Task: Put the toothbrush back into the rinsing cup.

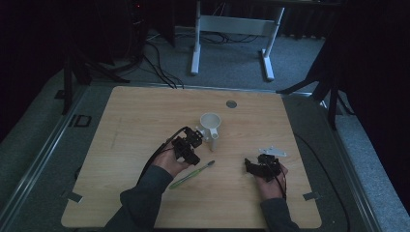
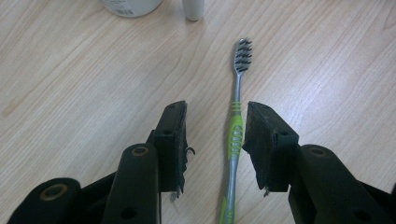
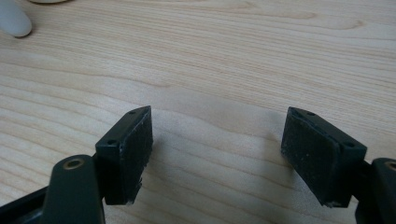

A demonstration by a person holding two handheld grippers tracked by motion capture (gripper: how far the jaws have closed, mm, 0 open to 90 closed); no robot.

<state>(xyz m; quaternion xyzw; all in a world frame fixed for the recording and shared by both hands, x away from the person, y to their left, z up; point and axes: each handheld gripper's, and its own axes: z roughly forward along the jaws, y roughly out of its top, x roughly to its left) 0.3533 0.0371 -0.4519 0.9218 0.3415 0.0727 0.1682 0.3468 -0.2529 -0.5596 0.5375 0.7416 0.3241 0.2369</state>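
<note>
A green and grey toothbrush (image 1: 193,175) (image 2: 235,135) lies flat on the wooden table (image 1: 145,116), bristles toward a white cup (image 1: 210,123). My left gripper (image 1: 188,157) (image 2: 217,109) hovers over the brush handle, open, with the handle between its pads. The handle lies close to the right pad, and I see no pad pressing on it. My right gripper (image 1: 252,165) (image 3: 219,114) is held low at the right front of the table, open wide, with bare wood between its pads.
The cup's base (image 2: 130,5) and a white rounded piece (image 2: 193,9) (image 3: 14,21) lie just beyond the brush head. A round grey grommet (image 1: 231,103) sits at the table's far side. A white desk frame (image 1: 232,29) stands on the floor behind.
</note>
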